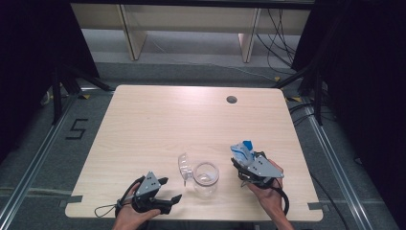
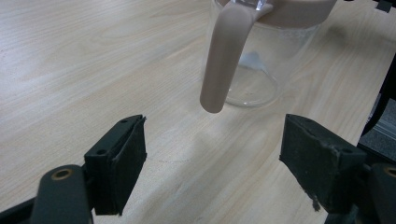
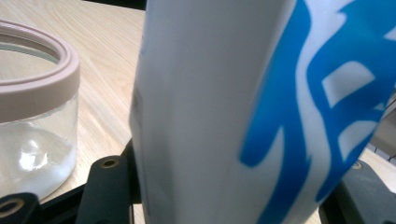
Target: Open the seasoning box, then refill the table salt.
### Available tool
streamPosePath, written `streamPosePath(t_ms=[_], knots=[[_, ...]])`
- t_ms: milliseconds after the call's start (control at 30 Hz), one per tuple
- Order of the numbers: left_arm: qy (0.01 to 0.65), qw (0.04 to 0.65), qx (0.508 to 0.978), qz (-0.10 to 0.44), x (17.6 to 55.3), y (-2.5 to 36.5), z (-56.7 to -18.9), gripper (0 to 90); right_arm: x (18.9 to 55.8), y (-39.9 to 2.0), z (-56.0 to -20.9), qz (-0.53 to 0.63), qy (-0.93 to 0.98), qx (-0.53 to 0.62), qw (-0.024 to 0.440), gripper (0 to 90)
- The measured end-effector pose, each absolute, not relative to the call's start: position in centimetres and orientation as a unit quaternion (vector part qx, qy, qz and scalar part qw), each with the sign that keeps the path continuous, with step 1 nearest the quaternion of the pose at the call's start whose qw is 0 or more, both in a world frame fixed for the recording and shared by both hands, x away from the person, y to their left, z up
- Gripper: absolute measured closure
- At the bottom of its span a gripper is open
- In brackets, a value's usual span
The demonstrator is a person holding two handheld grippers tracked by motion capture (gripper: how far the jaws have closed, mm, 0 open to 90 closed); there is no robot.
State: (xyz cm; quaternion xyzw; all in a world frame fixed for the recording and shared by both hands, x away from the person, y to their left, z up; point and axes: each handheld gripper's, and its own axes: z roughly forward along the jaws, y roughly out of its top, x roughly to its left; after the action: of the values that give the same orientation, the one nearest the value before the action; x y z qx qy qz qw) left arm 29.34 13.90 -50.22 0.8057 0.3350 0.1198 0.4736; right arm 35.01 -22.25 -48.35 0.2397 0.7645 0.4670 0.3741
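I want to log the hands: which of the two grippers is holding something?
The right gripper: its fingers clamp a white-and-blue pouch. The left gripper is open and empty.

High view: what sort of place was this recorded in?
Probably a lab or recording studio rather than a home: a bare wooden table ringed by black curtains, loose cables on the floor, and a taped "5" floor marker.
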Motion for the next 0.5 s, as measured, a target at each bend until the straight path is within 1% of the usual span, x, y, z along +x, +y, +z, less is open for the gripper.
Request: streamPosePath(t_ms=[500], knots=[[0.340,0.478,0.802,0.115,29.31,13.80,-50.27,21.9,34.16,-22.74,-47.76,0.459,0.775,0.209,0.381,41.9]])
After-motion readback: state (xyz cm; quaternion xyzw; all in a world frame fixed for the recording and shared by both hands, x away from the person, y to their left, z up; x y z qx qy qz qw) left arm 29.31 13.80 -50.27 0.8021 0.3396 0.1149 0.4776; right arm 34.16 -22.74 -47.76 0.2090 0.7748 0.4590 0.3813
